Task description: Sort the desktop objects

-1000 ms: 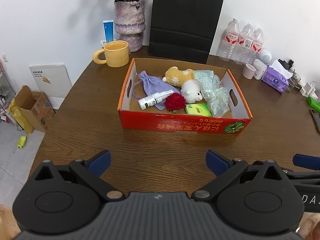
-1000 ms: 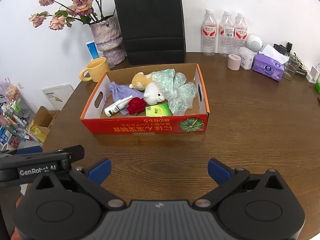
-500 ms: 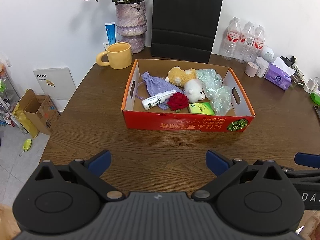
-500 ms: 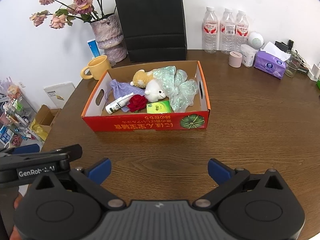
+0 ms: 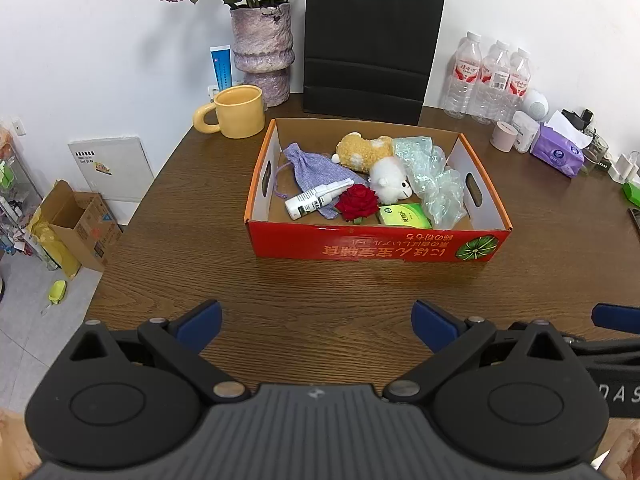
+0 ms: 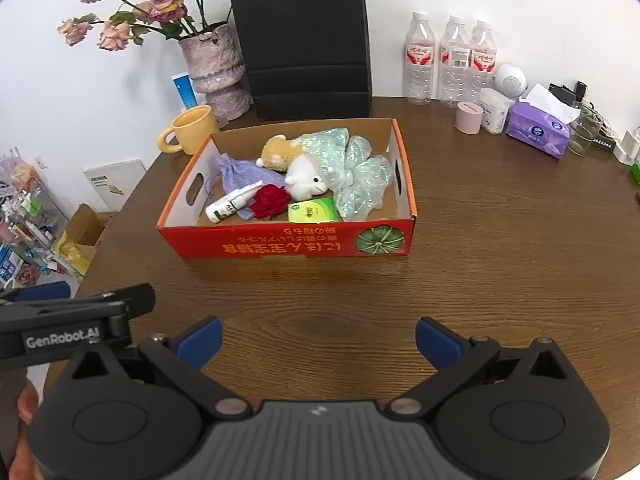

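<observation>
An open red cardboard box (image 5: 376, 246) (image 6: 288, 244) stands mid-table. Inside lie a lilac drawstring pouch (image 5: 312, 168), a white spray bottle (image 5: 316, 200), a red rose (image 5: 358, 208), a green packet (image 5: 404, 216), a white plush (image 5: 390, 186), a tan plush (image 5: 364, 150) and crumpled clear wrap (image 5: 432, 176). My left gripper (image 5: 316, 322) is open and empty, hovering over the bare table in front of the box. My right gripper (image 6: 318, 340) is open and empty too, beside it on the right.
A yellow mug (image 5: 236, 112), a flower vase (image 5: 262, 52) and a black paper bag (image 5: 368, 40) stand behind the box. Water bottles (image 5: 492, 76), small jars (image 5: 502, 136) and a purple tissue pack (image 5: 558, 154) line the back right. The table's left edge drops to the floor.
Both grippers have pulled back and risen slightly; the box looks smaller and farther. Nothing was picked up or moved.
</observation>
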Available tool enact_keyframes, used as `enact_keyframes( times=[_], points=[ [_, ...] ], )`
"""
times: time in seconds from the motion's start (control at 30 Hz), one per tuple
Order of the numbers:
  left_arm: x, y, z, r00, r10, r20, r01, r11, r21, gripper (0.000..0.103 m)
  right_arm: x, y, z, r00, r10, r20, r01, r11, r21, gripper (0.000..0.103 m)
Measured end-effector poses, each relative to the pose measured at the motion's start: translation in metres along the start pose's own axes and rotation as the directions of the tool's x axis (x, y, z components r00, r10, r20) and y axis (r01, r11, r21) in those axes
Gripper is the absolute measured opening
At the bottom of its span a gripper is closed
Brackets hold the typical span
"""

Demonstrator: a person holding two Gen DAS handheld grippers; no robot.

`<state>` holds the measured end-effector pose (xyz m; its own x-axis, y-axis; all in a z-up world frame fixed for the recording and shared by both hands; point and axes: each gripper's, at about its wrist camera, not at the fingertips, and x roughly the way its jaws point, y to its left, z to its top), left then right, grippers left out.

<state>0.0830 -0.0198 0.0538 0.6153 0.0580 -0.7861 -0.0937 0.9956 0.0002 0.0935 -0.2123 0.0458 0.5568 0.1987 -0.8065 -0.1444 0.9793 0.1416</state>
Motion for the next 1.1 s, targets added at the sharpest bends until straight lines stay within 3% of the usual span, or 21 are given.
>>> enact_keyframes(
  times=[1.1],
  points=[
    [0.0009,0.0022,-0.0018,1.0,0.009,-0.003,-0.009,1.0,0.001,0.103,0.0055,-0.0013,-0.0013,1.0,-0.008,-0.01,0.008,1.0,-0.004,0.103]
  ],
)
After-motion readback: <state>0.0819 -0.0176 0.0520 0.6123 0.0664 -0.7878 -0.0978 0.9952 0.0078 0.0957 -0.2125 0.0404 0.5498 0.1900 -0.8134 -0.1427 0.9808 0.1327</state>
